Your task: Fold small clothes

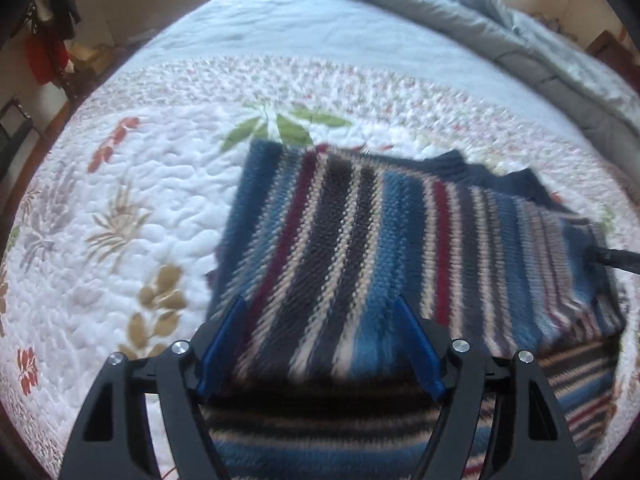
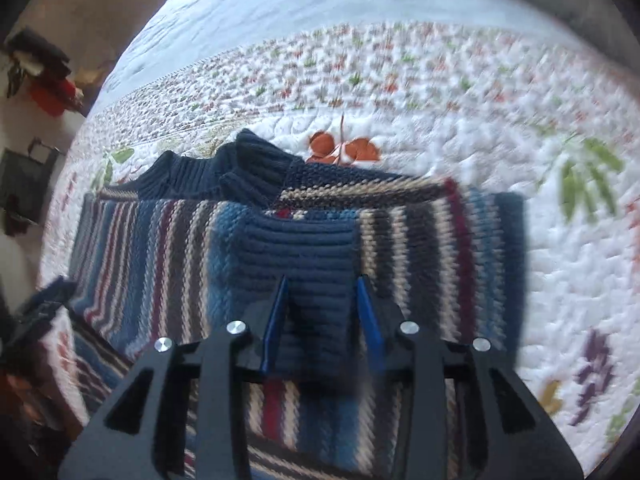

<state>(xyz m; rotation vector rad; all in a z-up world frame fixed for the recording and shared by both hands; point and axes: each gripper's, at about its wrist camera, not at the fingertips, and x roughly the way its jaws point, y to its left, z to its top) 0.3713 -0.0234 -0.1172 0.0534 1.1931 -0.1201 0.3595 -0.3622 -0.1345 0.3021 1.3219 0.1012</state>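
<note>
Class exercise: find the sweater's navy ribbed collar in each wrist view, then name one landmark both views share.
Left wrist: navy ribbed collar at the sweater's far edge, right of centre.
Right wrist: navy ribbed collar at the far edge, left of centre.
Shared landmark: the floral quilt under the striped sweater.

You are working in a home bedroom. A bed fills both views, spread with a white quilted bedspread (image 1: 168, 200) stitched with leaves and flowers, and a pale blue sheet (image 1: 304, 20) shows beyond its patterned border. A grey-blue duvet (image 1: 520, 40) lies bunched along the far right edge. To the left, past the bed's side, clothes hang against a cream wall, among them a red garment (image 1: 46, 60). Soft daylight falls across the bedding. A striped knitted sweater (image 2: 180, 240) lies on the quilt.
</note>
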